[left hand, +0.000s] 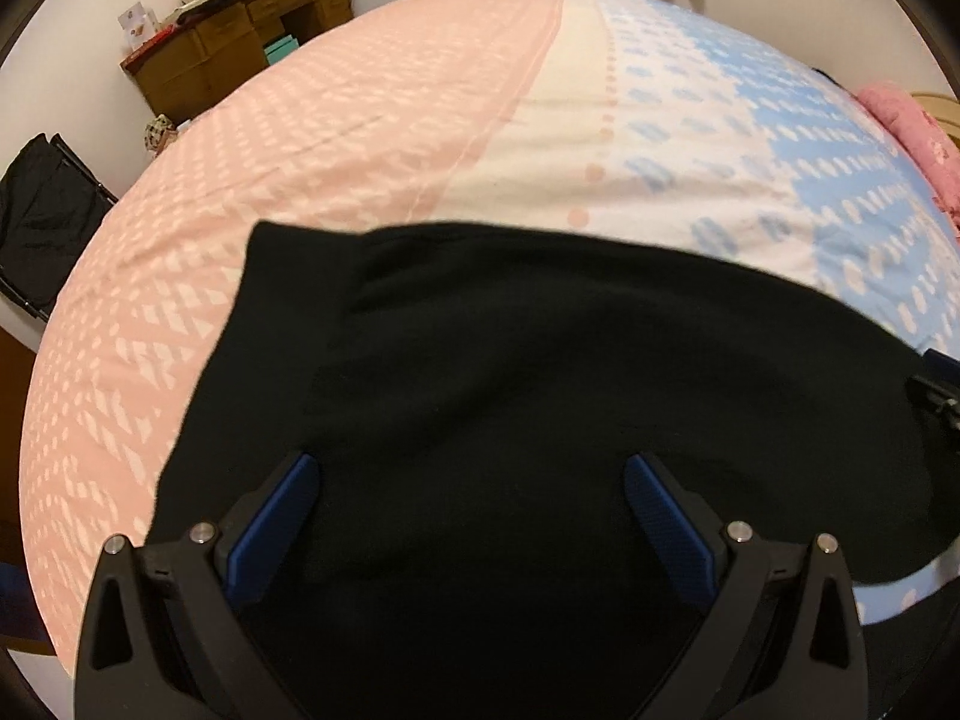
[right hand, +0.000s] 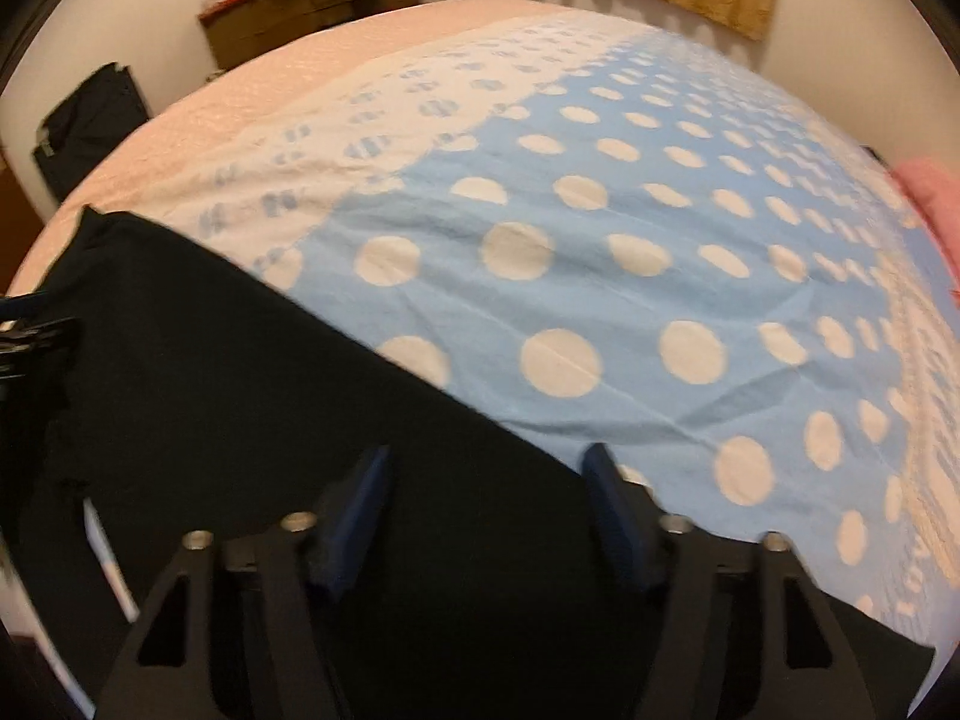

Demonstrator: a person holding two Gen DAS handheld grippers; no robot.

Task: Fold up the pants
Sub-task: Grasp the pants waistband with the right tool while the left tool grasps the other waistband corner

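Black pants [left hand: 510, 372] lie spread flat across the near part of the bed; they also show in the right wrist view [right hand: 240, 396]. My left gripper [left hand: 471, 468] is open, its blue pads wide apart just above the pants' middle. My right gripper [right hand: 486, 462] is open above the pants' far edge, where the black cloth meets the blue dotted sheet. The right gripper's tip shows at the right edge of the left wrist view [left hand: 936, 390]. The left gripper's tip shows at the left edge of the right wrist view [right hand: 30, 330].
The bed sheet [left hand: 360, 120] is pink on the left, white in the middle and blue with white dots on the right [right hand: 600, 240]. A pink pillow [left hand: 906, 126] lies at the far right. A wooden dresser [left hand: 240, 42] and a black chair [left hand: 36, 222] stand beyond the bed's left side.
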